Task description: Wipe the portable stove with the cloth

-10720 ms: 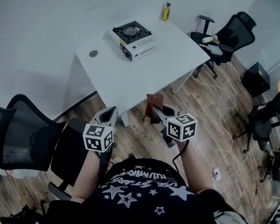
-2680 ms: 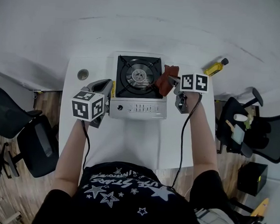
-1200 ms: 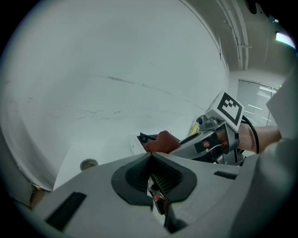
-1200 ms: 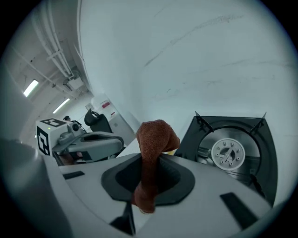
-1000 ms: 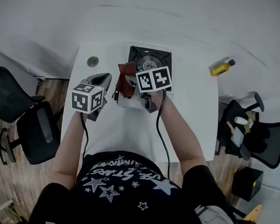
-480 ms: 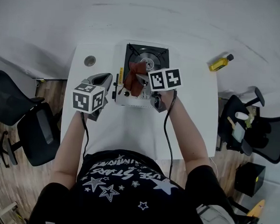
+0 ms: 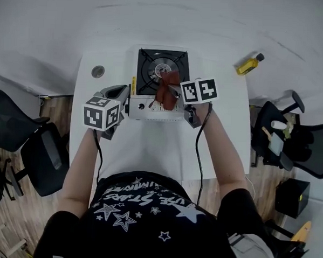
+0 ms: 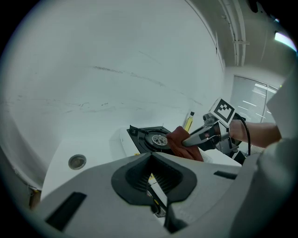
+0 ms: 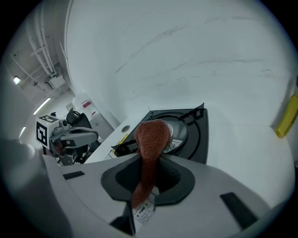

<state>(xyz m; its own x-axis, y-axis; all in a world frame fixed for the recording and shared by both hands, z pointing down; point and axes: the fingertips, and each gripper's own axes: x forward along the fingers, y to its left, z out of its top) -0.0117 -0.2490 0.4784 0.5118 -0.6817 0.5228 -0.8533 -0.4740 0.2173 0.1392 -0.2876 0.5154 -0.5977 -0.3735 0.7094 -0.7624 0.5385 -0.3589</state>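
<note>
My right gripper point(image 7: 175, 91) is clenched on the rust-red cloth point(image 9: 151, 135), which is bunched over the black top of the portable stove point(image 7: 154, 63), near its front edge, upper centre of the head view. My left gripper point(image 7: 119, 92), jaws pressed together on nothing, sits just beside the stove's left edge, over the white table point(image 7: 166, 147).

My feed shows a pretty bare room. A smooth white wall point(image 7: 167, 23) runs behind the white rectangular table point(image 7: 160, 152), and there's a round metal grommet point(image 7: 98, 72) near the table's back-left corner. The brown wood-plank floor point(image 7: 6, 214) shows on both sides. One black mesh office chair point(image 7: 44, 160) sits off the left edge and a second black office chair point(image 7: 311, 155) off the right, with a black box point(image 7: 292, 197) on the floor near it. The left gripper view catches a window with slatted blinds point(image 8: 253, 95) and a bright ceiling strip light point(image 8: 284, 39).
</note>
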